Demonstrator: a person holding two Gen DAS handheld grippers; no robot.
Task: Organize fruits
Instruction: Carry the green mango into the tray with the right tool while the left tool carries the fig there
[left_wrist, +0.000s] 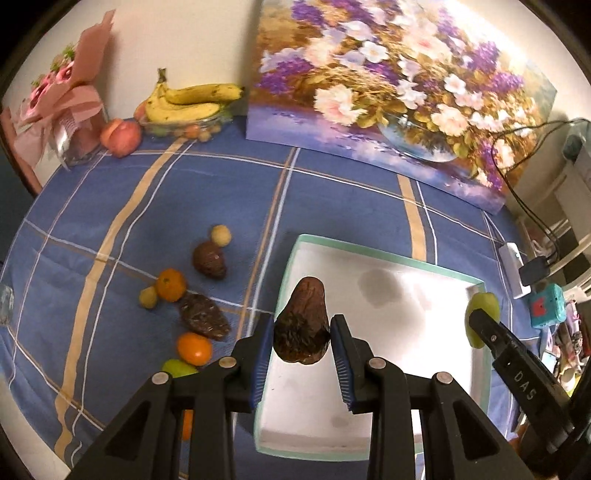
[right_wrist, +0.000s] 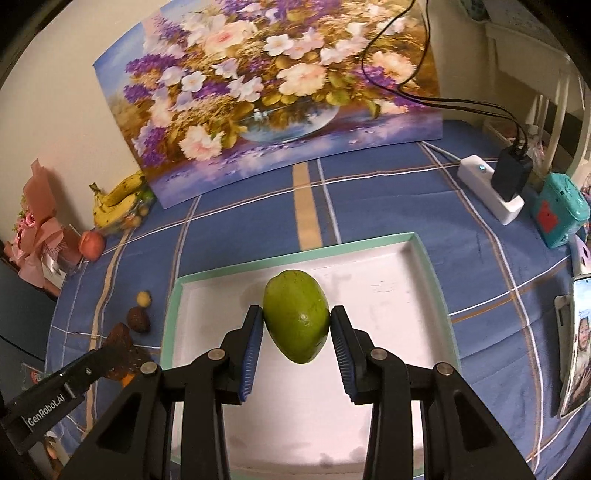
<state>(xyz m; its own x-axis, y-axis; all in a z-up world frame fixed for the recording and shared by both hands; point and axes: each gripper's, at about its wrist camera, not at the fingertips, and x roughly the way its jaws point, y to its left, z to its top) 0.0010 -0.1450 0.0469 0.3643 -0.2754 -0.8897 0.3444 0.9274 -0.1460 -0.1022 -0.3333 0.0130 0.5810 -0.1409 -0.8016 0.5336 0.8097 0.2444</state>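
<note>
Low in the left wrist view, the left gripper (left_wrist: 302, 341) pinches a brown avocado (left_wrist: 302, 325) across its broad, firm-looking belly, above the white tray (left_wrist: 388, 258) at lower centre. Centre frame in the right wrist view, the right gripper (right_wrist: 297, 325) clamps a smooth, likely slippery green mango (right_wrist: 296, 315) at its widest girth over that tray (right_wrist: 388, 266).

we see bare white tray (right_wrist: 388, 295) floor ahead of both grippers; loose fruit cluster (left_wrist: 192, 291) crowds cloth at its left, painting (right_wrist: 280, 92) walls off back, charger block (right_wrist: 498, 184) far right.
</note>
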